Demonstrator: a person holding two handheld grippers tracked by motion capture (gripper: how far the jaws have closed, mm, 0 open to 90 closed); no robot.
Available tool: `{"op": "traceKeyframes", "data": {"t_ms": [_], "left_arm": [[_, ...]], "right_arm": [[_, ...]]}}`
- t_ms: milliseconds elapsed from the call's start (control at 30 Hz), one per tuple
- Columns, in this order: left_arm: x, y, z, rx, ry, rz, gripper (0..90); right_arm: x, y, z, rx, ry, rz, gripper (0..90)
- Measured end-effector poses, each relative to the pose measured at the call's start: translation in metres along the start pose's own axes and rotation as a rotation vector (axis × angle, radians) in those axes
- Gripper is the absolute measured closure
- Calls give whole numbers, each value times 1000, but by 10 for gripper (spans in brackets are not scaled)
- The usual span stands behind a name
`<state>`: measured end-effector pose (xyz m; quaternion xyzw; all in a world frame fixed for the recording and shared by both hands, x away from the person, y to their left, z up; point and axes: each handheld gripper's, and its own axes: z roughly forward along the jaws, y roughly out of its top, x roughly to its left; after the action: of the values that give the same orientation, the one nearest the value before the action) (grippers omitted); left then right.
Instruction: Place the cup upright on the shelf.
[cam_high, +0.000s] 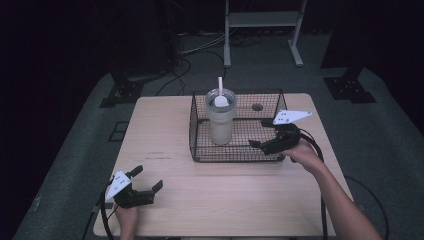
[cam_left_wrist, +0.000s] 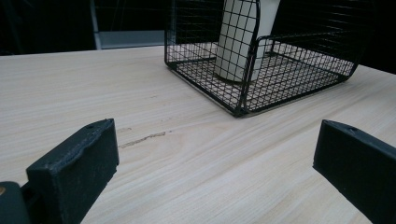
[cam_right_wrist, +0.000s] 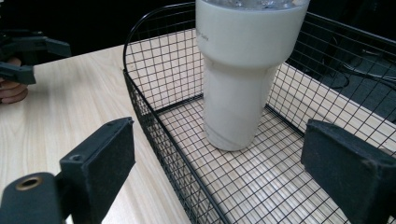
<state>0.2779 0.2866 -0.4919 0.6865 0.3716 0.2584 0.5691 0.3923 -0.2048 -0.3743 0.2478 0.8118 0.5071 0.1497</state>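
We see the tall white plastic tumbler with a straw and lid standing upright inside the black wire-mesh basket, toward its 9 o'clock side, on the pale wooden bench. The right tongs gape wide at the basket's 4 o'clock corner, one jaw over the rim. The left tongs, also wide, rest well apart at 7 o'clock.

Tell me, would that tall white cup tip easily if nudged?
Probably: the cup is tall and narrows toward its base, so it looks top-heavy. Its smooth wall may slip in a grip. The basket walls around it would likely catch it.
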Motion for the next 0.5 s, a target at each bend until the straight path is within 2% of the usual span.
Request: {"op": "traceKeyframes", "data": {"t_ms": [500], "left_arm": [[0, 0, 0, 3, 1, 3, 0]], "right_arm": [[14, -17, -7, 3, 30, -2, 91]]}}
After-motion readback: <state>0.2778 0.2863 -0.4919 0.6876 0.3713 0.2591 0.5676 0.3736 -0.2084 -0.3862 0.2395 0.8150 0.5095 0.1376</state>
